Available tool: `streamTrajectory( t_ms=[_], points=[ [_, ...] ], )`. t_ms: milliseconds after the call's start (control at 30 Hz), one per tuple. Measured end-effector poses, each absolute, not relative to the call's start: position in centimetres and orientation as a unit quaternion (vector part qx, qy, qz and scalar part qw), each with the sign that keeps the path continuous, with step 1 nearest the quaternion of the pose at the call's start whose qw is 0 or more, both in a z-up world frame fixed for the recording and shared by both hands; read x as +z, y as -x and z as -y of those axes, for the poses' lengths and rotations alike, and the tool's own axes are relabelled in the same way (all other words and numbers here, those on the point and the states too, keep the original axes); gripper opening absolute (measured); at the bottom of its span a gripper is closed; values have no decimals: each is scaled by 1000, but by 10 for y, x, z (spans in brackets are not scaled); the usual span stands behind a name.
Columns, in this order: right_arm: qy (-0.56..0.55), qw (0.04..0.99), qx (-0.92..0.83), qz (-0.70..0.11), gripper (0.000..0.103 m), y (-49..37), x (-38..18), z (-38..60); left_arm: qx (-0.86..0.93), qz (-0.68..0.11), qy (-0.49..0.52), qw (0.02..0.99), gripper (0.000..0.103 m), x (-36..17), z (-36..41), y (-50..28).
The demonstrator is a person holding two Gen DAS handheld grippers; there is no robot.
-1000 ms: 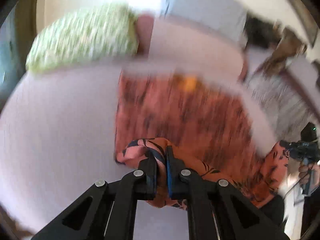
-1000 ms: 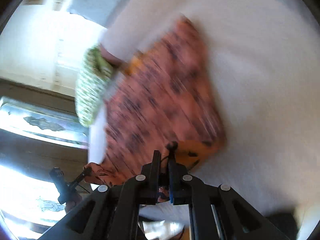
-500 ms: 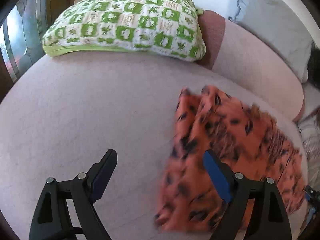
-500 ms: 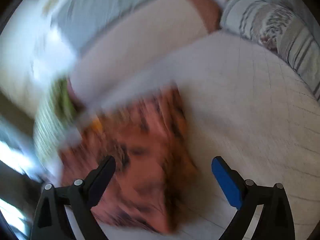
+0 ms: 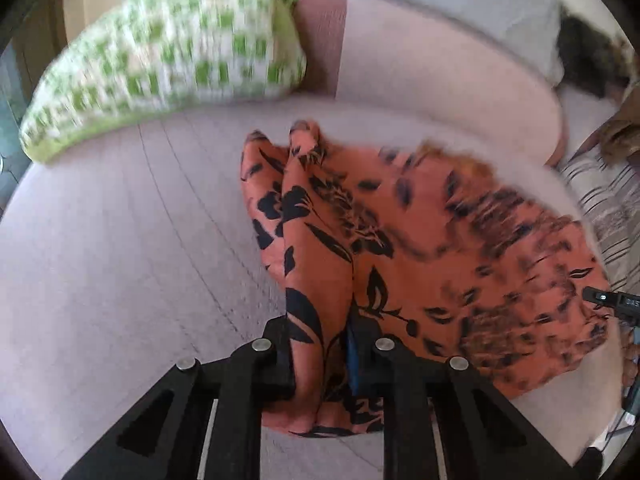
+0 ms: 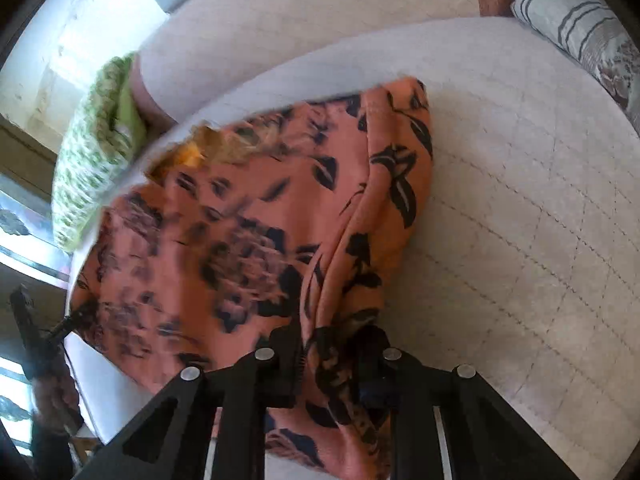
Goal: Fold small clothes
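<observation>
An orange garment [image 5: 420, 248] with a black floral print lies on a pale quilted cushion [image 5: 120, 248]. My left gripper [image 5: 322, 356] is shut on a bunched fold at the garment's left edge. In the right wrist view the same garment [image 6: 248, 240] spreads to the left, and my right gripper [image 6: 334, 360] is shut on a bunched fold at its right edge. The cloth hides both sets of pads. The other gripper shows at the far edge of each view.
A green and white checked pillow [image 5: 160, 68] lies at the back left. A padded backrest [image 5: 440, 68] runs behind the garment. A striped cushion [image 6: 580, 28] lies at the right. The quilted surface [image 6: 520, 220] stretches right of the garment.
Both grippers held the garment, let go and opened half a second ago, and are now shut on its bunched edges again. The garment lies more spread out.
</observation>
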State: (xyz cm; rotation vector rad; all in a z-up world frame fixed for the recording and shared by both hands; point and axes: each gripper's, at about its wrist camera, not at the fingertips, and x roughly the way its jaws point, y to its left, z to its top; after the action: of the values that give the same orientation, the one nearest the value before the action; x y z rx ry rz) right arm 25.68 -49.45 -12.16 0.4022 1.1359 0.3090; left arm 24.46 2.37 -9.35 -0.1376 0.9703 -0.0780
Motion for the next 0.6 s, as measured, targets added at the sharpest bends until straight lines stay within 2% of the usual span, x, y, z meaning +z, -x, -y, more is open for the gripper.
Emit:
streamTrajectory(
  t_ms=[167,267,300,333,367,400,467,600],
  points=[
    [-217,835,169,-477,19,-208,-56,509,-58,-402,79,910,18,-31,-35,-147],
    [-219,837,180,-468,20,-155,-37,520,-63,-421,113,898,26,-51,-50,-86],
    [-223,833,175,-475,25,-137,-44,524,-66,-437,115,890,36,-70,-52,-73],
    [-224,829,166,-485,35,-123,-55,527,-53,-466,110,876,47,-100,-57,-60],
    [-217,825,156,-498,47,-109,-76,526,-33,-491,101,865,48,-120,-61,-56],
    [-207,813,154,-522,78,-100,-101,524,-14,-520,93,849,48,-138,-66,-53],
    [-190,792,113,-569,79,-83,-139,529,-12,-520,113,846,51,-142,-78,-50],
    [-190,837,102,-504,80,-73,-109,541,-5,-436,69,897,51,-98,-76,-77]
  ],
)
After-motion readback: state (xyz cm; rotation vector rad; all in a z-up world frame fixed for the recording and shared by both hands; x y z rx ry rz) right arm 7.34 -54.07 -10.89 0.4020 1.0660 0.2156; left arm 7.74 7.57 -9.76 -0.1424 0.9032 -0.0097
